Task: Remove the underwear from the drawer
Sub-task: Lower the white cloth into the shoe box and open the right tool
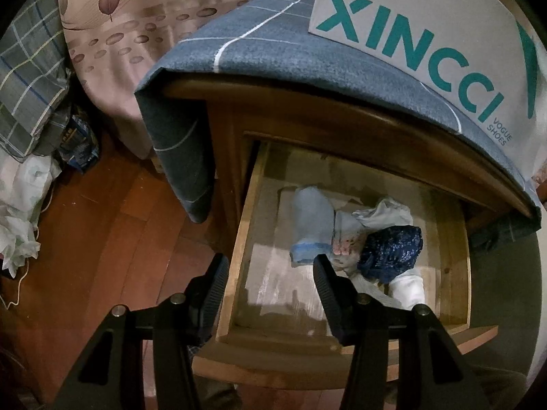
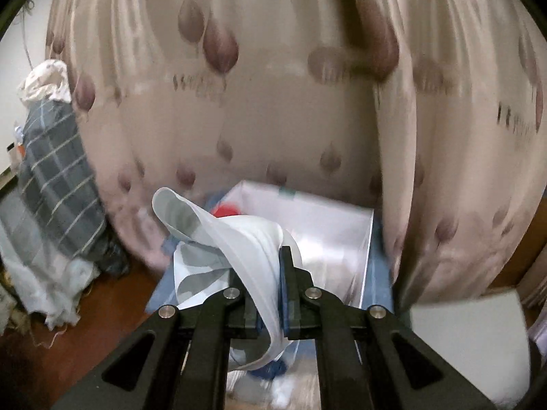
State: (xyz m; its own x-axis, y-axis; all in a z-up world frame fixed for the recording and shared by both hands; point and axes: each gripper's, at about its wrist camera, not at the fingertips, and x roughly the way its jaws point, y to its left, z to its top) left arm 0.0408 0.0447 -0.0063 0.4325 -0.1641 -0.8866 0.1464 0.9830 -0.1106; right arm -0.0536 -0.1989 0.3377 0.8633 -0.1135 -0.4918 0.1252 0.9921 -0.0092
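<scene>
The wooden drawer (image 1: 239,239) stands pulled out of a nightstand. In it lie a light blue piece of underwear (image 1: 312,225), a dark blue patterned piece (image 1: 393,249) and a crumpled white one (image 1: 383,217). My left gripper (image 1: 270,261) hovers above the drawer's left rim, open, with nothing between its fingers. In the right wrist view, my right gripper (image 2: 265,273) is shut on a white piece of underwear (image 2: 246,239), which drapes over the fingers and hangs below them, high above the drawer.
A blue checked cloth (image 1: 273,51) covers the nightstand top, with a white shoe box (image 1: 427,34) on it. An open white box (image 2: 307,215) sits ahead of the right gripper, before a leaf-patterned curtain (image 2: 273,102). Bundled fabrics (image 2: 58,171) lie on the wooden floor at left.
</scene>
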